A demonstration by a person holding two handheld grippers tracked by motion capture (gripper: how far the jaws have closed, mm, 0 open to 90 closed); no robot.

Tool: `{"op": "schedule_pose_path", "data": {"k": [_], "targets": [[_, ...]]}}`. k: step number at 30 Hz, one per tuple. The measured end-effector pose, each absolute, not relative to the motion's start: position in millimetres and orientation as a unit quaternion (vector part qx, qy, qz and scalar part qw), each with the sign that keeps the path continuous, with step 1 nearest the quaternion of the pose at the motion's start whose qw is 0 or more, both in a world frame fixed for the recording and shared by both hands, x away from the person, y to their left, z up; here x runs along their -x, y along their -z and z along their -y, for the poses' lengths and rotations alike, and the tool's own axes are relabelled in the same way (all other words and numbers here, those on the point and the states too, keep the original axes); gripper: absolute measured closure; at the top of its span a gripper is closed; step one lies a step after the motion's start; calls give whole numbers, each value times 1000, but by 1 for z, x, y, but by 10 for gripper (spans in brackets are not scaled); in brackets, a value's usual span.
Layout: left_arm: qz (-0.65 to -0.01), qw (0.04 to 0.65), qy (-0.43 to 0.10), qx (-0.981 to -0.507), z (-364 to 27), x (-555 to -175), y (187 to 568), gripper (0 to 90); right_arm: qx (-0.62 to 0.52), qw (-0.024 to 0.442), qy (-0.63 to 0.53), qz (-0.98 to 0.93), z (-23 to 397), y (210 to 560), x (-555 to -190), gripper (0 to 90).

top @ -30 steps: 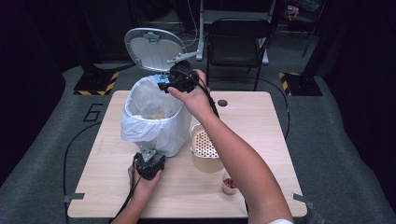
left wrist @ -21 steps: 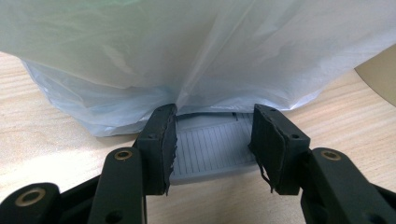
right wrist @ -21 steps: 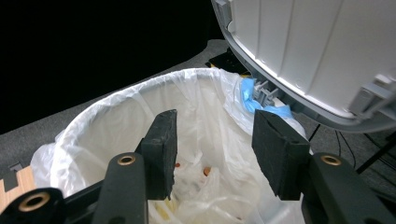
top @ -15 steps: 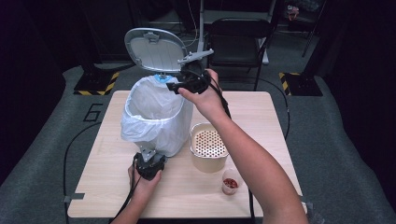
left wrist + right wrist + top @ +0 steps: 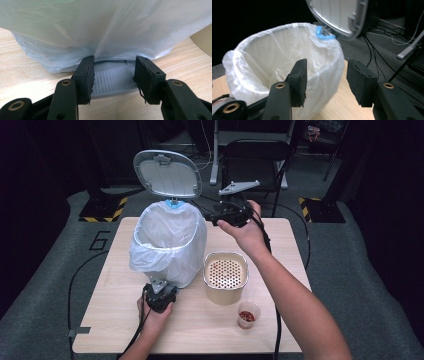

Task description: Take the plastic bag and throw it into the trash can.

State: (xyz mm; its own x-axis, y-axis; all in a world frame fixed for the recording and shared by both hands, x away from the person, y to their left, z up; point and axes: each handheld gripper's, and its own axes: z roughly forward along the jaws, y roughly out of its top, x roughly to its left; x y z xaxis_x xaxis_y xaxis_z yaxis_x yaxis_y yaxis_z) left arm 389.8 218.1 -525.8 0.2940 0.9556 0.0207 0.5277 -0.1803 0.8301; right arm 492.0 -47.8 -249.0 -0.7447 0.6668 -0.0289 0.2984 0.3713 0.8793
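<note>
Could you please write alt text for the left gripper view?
The left gripper presses the grey pedal of a bin, its black jaws on either side. A white plastic bag hangs above, over a wooden table.

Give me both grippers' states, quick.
Left gripper: shut on the bin pedal.
Right gripper: open, nothing held, beside the lined bin.

The raised lid (image 5: 168, 174) overhangs the bin (image 5: 170, 242) rear; its mouth is accessible from above. The perforated container (image 5: 226, 276) and small cup (image 5: 248, 314) obstruct the counter (image 5: 115, 320) right of the bin.
</note>
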Motion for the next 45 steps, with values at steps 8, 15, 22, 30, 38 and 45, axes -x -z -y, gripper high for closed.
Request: {"op": "schedule_pose_path", "data": {"k": [8,15,22,30,38,45], "targets": [[-529,384,-275,-705,-216,-390,527,504,-309,214,-461,-804,75,266,-485,514],[-530,385,-275,-704,-216,-389,527,504,-325,213,-454,-802,95,289,-479,514],[-529,385,-275,-705,-216,-389,527,504,-344,206,-445,-801,112,313,-478,530],[-530,386,-275,-704,-216,-389,527,504,-352,203,-431,-805,127,345,-472,551],[-530,387,-275,-703,-216,-390,527,504,-378,186,-428,-799,139,372,-474,564],[-530,387,-275,-703,-216,-390,527,504,-388,170,-419,-803,141,391,-474,578]]}}
